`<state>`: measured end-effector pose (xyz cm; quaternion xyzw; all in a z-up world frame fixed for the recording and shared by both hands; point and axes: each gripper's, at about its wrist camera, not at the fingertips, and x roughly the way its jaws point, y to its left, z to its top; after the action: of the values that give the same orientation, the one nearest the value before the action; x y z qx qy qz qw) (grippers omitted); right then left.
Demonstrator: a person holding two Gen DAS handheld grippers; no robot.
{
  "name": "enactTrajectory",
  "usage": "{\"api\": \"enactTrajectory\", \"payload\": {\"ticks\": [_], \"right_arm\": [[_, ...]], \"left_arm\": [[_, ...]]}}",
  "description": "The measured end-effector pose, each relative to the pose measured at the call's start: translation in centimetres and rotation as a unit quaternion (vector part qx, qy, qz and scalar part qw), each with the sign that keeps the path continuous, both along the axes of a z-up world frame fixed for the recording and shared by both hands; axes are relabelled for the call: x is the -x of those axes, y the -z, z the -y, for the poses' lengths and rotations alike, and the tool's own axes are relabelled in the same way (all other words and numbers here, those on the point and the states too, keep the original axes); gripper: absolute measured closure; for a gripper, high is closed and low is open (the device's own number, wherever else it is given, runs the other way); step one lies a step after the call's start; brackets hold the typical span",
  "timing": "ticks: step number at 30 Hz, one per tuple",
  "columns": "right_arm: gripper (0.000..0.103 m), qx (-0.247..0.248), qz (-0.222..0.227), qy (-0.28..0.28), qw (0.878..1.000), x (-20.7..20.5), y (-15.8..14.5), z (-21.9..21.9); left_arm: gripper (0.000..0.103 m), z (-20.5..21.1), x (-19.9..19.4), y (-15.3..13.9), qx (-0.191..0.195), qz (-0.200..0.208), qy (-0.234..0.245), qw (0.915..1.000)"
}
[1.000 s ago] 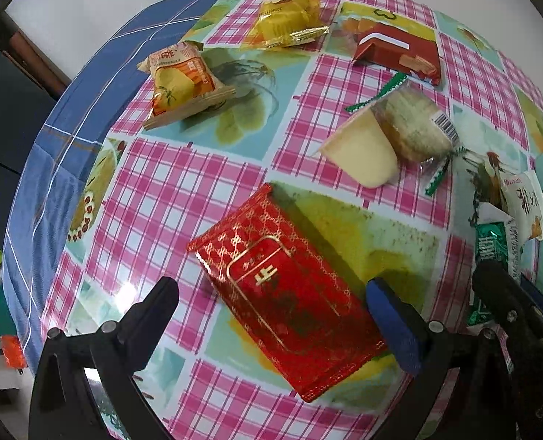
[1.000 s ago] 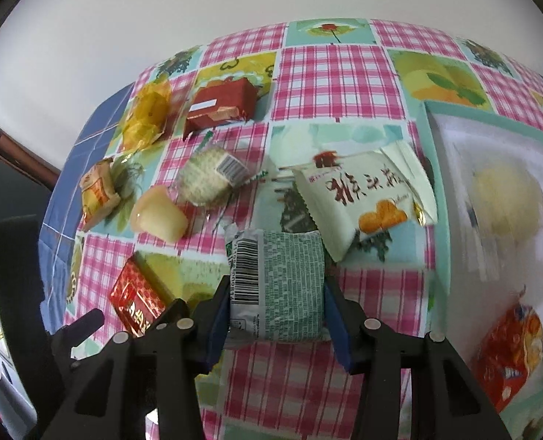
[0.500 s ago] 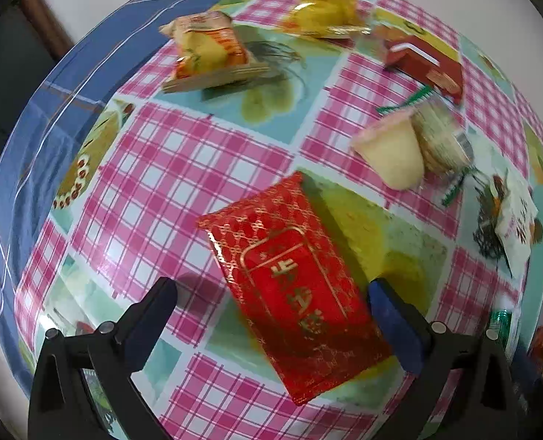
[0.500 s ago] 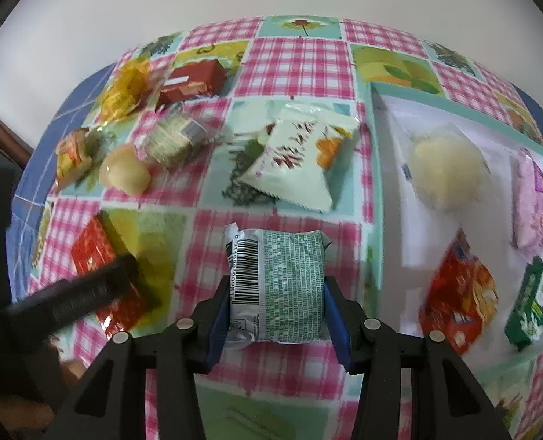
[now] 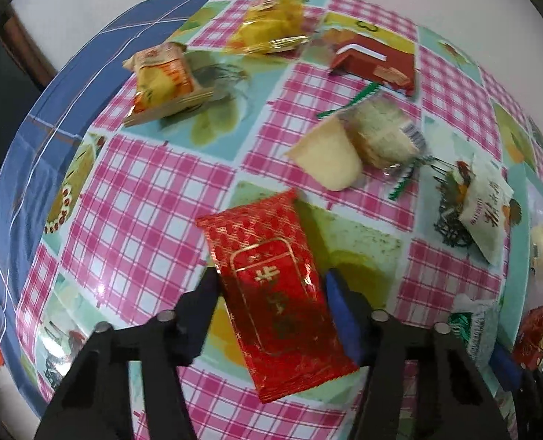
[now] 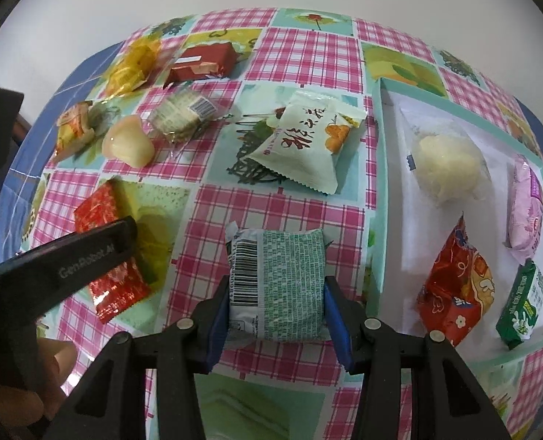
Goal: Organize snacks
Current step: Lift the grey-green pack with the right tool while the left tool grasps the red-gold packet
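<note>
Green packet [image 6: 277,286] was clamped in the right gripper [image 6: 276,306] for the tray [image 6: 378,190]; left gripper [image 5: 271,295] squeezed the red packet [image 5: 271,286]

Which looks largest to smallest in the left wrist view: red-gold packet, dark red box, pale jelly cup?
1. red-gold packet, though nearest the camera, so unsure.
2-3. dark red box and pale jelly cup look alike.

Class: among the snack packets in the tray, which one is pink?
The pink packet by the tray's far right wall; its neighbours are a pale ball, a red packet and a green packet.
</note>
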<state>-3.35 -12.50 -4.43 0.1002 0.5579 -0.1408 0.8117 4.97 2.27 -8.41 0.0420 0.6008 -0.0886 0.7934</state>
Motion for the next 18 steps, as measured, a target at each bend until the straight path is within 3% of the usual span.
{"api": "enactTrajectory", "payload": {"ticks": [10, 15, 18], "right_arm": [[0.052, -0.030, 0.004, 0.006, 1.000, 0.0, -0.4, 0.6], [0.052, -0.042, 0.018, 0.010, 0.999, 0.3, -1.3, 1.2], [0.052, -0.050, 0.030, 0.013, 0.998, 0.4, -2.2, 1.5]], "left_arm": [[0.055, 2.1, 0.3, -0.8, 0.023, -0.015, 0.016, 0.9995], [0.056, 1.4, 0.0, -1.2, 0.073, -0.039, 0.003, 0.9965], [0.057, 1.5, 0.5, -2.0, 0.082, -0.035, 0.002, 0.9960]]}}
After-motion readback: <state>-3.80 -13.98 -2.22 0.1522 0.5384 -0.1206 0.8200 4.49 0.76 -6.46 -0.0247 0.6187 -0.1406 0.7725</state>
